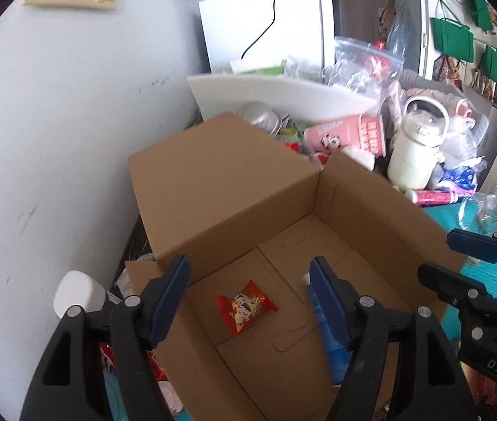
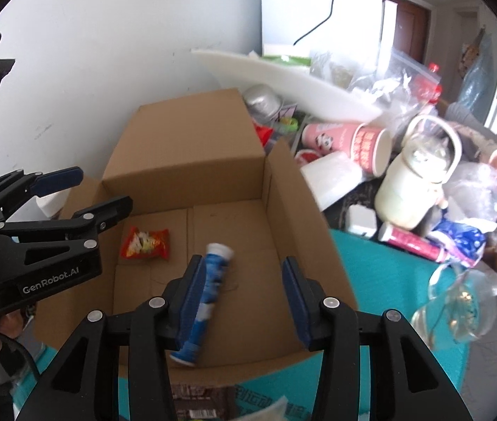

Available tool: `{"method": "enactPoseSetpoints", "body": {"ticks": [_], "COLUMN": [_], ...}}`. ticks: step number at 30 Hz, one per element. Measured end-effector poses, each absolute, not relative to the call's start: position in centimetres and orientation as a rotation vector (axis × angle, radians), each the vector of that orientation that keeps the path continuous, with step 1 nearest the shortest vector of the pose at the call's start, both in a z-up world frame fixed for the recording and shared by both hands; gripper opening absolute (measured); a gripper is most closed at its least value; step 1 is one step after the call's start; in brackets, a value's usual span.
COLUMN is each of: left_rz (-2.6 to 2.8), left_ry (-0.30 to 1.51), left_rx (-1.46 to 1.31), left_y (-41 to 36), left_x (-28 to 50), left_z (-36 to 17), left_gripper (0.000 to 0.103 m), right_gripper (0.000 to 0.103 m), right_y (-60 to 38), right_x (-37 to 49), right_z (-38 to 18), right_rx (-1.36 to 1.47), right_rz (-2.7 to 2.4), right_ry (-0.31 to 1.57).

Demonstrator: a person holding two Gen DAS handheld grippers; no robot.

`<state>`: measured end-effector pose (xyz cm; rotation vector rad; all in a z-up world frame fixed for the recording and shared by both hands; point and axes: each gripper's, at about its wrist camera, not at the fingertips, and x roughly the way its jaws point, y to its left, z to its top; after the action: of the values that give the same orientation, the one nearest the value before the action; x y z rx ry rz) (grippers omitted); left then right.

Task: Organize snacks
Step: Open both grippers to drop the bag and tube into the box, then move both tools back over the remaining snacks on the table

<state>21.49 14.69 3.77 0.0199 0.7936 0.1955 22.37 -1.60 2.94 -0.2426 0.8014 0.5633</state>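
Box (image 2: 185, 161) — red packet (image 2: 146, 242) far left, blue tube (image 2: 210, 273) beside; my left hand-held gripper (image 1: 248, 301) and right hand-held gripper (image 2: 241, 298) both apart, empty.

My tongs were black with dark blue pads (image 1: 174, 298). The cardboard box (image 1: 220, 182) was plain brown. In it lay a red snack packet (image 1: 245, 307) printed with a white-and-yellow cartoon figure, and a blue tube (image 2: 206, 287) with white blotches and a white cap. The table cover (image 2: 382, 273) was teal. Behind it — a cream pot (image 2: 413, 182), a pink cup (image 2: 346, 140) carrying a black-and-white panda and a red band of white characters, and a white wall (image 1: 55, 122).
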Motion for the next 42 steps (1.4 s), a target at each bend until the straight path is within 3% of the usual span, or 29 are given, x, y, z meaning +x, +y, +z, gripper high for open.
{"method": "enactPoseSetpoints", "body": {"ticks": [15, 21, 23, 42], "left_rz": [0.076, 0.024, 0.008, -0.147], "left_ry": [0.662, 0.636, 0.638, 0.548], "left_rx": [0.031, 0.021, 0.018, 0.092], "left_y": [10.4, 8.8, 8.4, 3.8], "left_x": [16.3, 14.2, 13.7, 5.8], "left_z": [10.5, 11.9, 12.0, 12.3], "left_gripper": [0.07, 0.07, 0.07, 0.07], "right_gripper": [0.05, 0.062, 0.07, 0.071], "right_y": [-5.9, -8.3, -8.9, -13.3], "right_x": [17.3, 14.4, 13.6, 4.2], "right_z": [9.7, 11.3, 11.6, 10.7], "right_rx": [-0.225, -0.232, -0.231, -0.186], "right_rz": [0.479, 0.429, 0.417, 0.322], "right_ry": [0.631, 0.569, 0.557, 0.515]}}
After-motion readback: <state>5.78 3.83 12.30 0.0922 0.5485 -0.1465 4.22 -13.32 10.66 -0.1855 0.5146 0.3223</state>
